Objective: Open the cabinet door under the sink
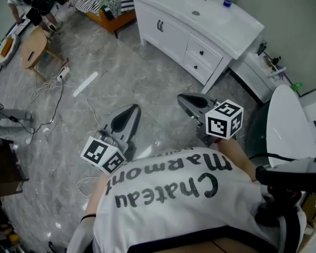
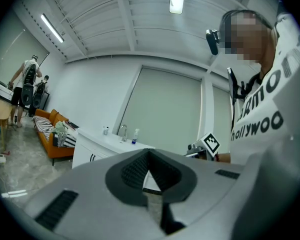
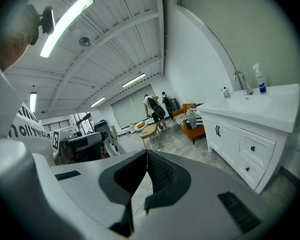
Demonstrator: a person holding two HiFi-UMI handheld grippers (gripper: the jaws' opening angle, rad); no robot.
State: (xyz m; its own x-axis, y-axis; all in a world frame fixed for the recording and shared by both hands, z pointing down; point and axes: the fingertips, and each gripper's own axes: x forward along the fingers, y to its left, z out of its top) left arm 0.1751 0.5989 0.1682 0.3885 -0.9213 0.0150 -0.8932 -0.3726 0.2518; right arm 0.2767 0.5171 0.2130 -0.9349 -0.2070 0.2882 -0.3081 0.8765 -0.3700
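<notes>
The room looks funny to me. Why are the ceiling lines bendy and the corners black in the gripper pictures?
Left gripper view: the wide-angle lens curves the ceiling beams and darkens the corners. Right gripper view: same curving; the ceiling lamp glares. Head view: straighter lines, glossy floor.

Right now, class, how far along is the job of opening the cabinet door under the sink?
Nothing is done: the cabinet door under the sink is closed. In hand: nothing; left gripper and right gripper are apart from the vanity, jaws shut and empty. Left: reach the handles, grip one, pull the door open.
</notes>
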